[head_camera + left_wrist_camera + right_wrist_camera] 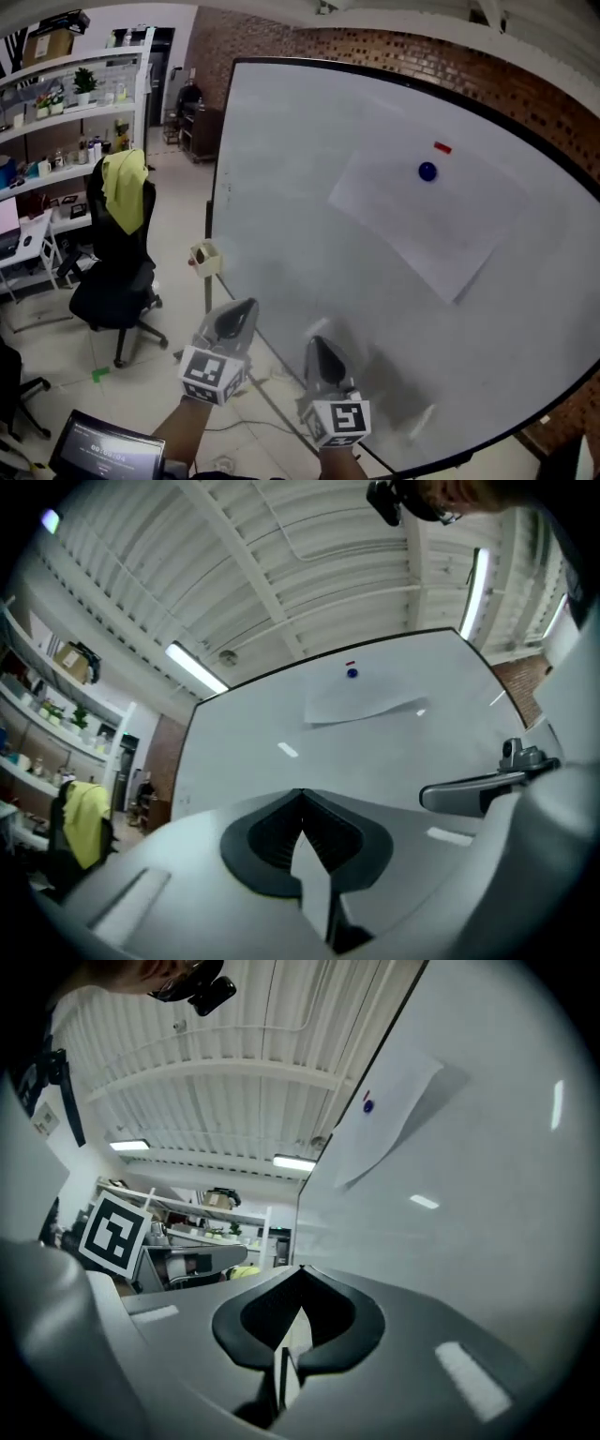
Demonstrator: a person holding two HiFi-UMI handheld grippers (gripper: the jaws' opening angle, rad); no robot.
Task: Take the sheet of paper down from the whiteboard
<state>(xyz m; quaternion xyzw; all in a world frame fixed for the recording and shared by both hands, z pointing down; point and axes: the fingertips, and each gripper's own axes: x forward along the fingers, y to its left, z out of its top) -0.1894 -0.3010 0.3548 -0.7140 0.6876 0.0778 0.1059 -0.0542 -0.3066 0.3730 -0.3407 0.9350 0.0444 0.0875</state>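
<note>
White paper (427, 220) hangs above left claw (242, 311), right claw (319, 345).

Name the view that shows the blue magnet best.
The head view: the blue magnet sits large and clear near the top of the sheet of paper. Both gripper views show it only as a tiny, distant blue dot.

**Quick count, whiteboard area**

Whiteboard (309, 244): 1. Sheet of paper (427, 230): 1. Magnets: 2, i.e. 1 blue round magnet (427, 172) and 1 red bar magnet (442, 147). Hand-held grippers: 2, i.e. left hand-held gripper (242, 309) and right hand-held gripper (319, 345), w/ 1 marker cube ea. Office chair (117, 286): 1, w/ 1 yellow cloth (125, 187) on it. Shelf unit (70, 111): 1. Cardboard box (49, 43): 1. Potted plant (84, 82): 1.
</note>
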